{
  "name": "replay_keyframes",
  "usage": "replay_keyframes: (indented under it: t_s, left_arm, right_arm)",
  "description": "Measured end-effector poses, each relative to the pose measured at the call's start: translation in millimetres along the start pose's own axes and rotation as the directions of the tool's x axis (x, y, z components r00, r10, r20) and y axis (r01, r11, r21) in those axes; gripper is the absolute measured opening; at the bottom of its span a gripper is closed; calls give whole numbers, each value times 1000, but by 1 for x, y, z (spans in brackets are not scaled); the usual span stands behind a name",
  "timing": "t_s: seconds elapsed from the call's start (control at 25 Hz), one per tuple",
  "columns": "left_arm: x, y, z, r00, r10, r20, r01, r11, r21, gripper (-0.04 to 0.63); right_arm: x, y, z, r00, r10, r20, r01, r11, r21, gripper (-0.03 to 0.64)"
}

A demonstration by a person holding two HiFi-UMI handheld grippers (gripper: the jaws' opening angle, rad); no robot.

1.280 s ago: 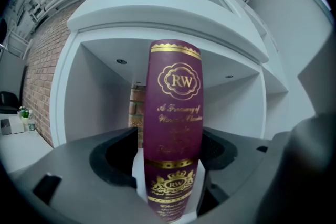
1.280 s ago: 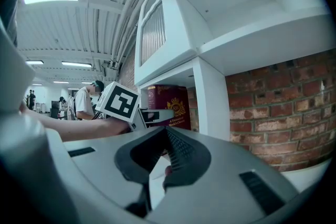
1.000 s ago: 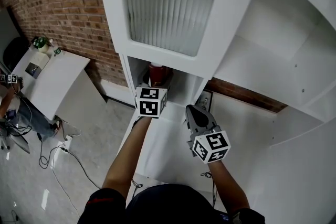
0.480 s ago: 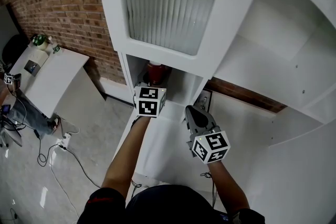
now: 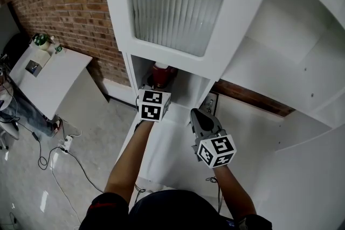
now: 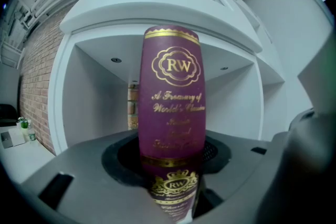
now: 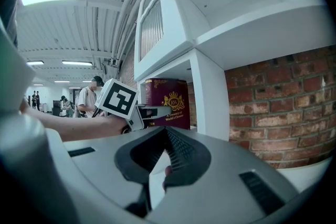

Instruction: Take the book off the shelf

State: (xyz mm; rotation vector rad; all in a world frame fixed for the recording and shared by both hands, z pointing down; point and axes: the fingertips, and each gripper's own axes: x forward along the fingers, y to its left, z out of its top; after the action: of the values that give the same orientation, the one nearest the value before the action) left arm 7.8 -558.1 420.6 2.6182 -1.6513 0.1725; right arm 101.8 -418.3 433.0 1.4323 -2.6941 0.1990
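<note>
Maroon book on the shelf is clamped by the left gripper, whose jaws have just been closing; at four o'clock, the right gripper has its jaws together.

Maroon book, gold "RW" crest and script on its spine. Stands upright, spine outward, in an open compartment of the white shelf.

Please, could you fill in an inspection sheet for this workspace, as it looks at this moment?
Surface: white shelf, one open compartment in use.
Job's things: maroon book with gold lettering, standing upright, not yet off the shelf.
Clutter: small items on a white side table, too small to name.
Grippers: left claw has just been closing and grips the book's spine; right claw tips together, empty.
Cables: loose cables on the floor, left side.
Surroundings: brick wall; ribbed glass door above.
</note>
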Motion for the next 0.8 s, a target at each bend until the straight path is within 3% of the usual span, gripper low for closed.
replay_keyframes:
  t_s: [0.8]
  left_arm:
    - [-28, 5, -3, 1000, -4, -6, 4, 1000, 3, 233]
  right_arm:
    - [-2, 22, 4, 1000, 7, 4, -7, 1000, -29, 17]
